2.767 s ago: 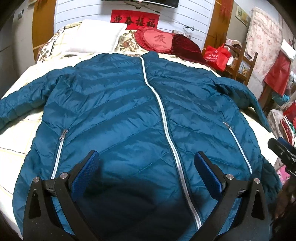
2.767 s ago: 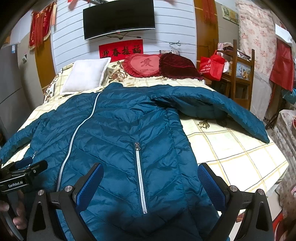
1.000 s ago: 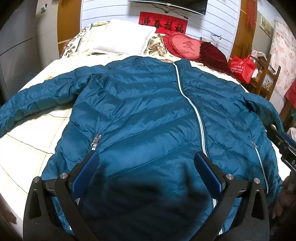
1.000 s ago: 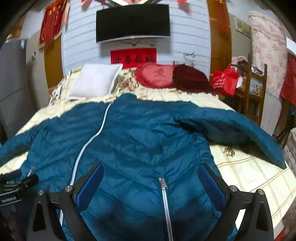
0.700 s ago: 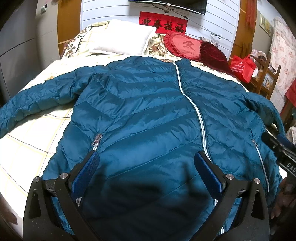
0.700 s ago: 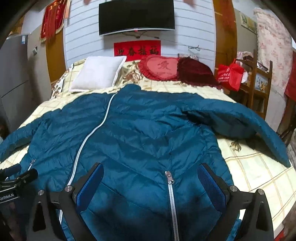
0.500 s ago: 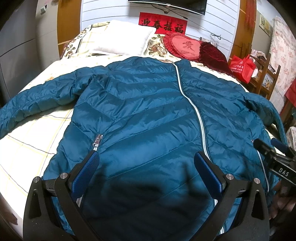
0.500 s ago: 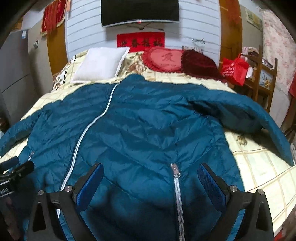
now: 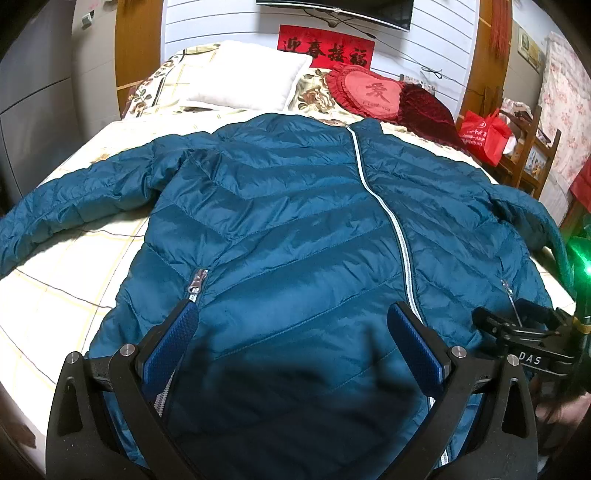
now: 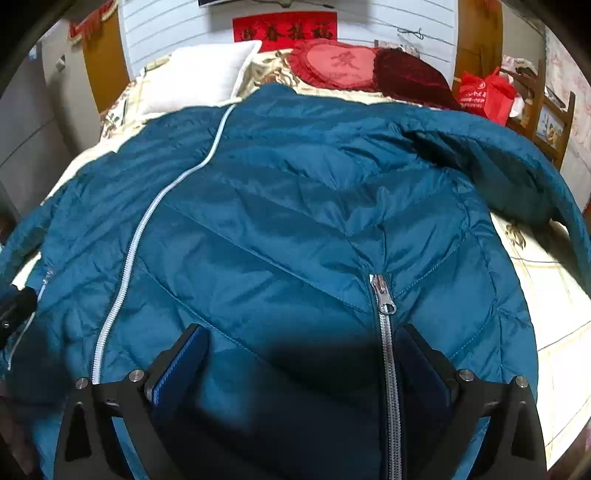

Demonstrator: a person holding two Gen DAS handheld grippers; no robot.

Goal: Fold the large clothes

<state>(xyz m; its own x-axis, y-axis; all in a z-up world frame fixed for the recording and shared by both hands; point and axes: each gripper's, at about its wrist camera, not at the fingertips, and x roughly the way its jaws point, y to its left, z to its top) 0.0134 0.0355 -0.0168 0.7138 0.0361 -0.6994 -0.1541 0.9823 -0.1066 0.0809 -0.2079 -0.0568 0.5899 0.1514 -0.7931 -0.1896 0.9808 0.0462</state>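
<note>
A large teal quilted jacket (image 9: 288, 229) lies front up on the bed, zipped, with a pale centre zipper (image 9: 384, 206). Its left sleeve (image 9: 74, 206) stretches out over the sheet. In the right wrist view the jacket (image 10: 295, 221) fills the frame, and its right sleeve (image 10: 517, 170) lies folded near the bed's right edge. My left gripper (image 9: 291, 332) is open just above the hem, near the left pocket zipper (image 9: 195, 282). My right gripper (image 10: 301, 350) is open, low over the hem beside the right pocket zipper (image 10: 382, 295). It also shows in the left wrist view (image 9: 517, 332).
The bed (image 9: 55, 295) has a cream checked sheet. A white pillow (image 9: 243, 77) and red cushions (image 9: 369, 92) lie at the head. A red bag (image 9: 484, 136) and wooden shelves (image 9: 532, 155) stand to the right. A TV (image 9: 332, 7) hangs on the wall.
My right gripper has dropped and moved forward toward the jacket hem by the right pocket zipper, and it has come further into the left wrist view. My left gripper has stayed still.
</note>
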